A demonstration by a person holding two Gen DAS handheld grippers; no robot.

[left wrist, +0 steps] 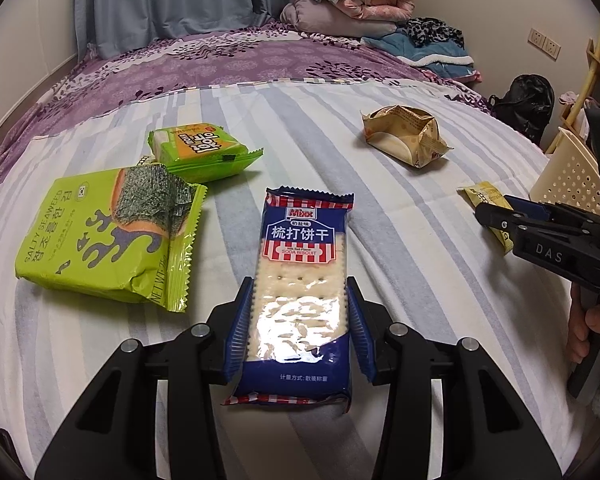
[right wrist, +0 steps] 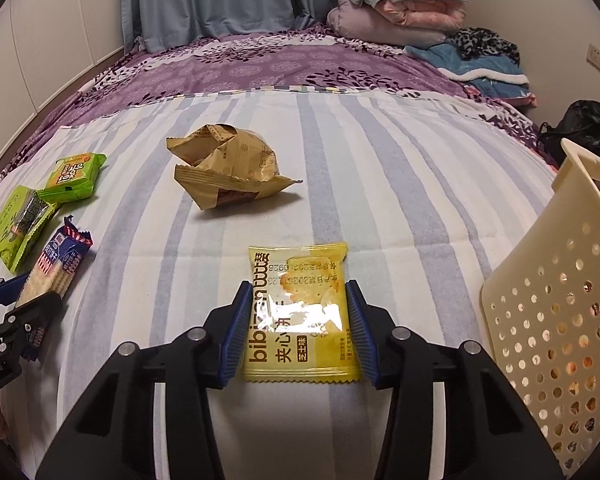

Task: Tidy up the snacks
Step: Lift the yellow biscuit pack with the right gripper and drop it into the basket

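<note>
A blue soda biscuit packet (left wrist: 300,240) lies lengthwise on the striped bed sheet, and my left gripper (left wrist: 299,285) is shut on its long sides. A yellow sandwich-cracker packet (right wrist: 300,320) sits flat on the sheet with my right gripper (right wrist: 296,286) shut on it, a blue pad against each side edge. In the left wrist view the right gripper (left wrist: 496,216) shows at the right with the yellow packet (left wrist: 484,196) at its tips. A cream perforated basket (right wrist: 540,280) stands just right of the right gripper.
A large green seaweed pack (left wrist: 100,240), a small green pack (left wrist: 200,152) and a crumpled golden pack (left wrist: 404,136) lie on the sheet farther back. Folded bedding (right wrist: 400,12) is piled at the bed's head. A black bag (right wrist: 580,128) sits beyond the bed's right edge.
</note>
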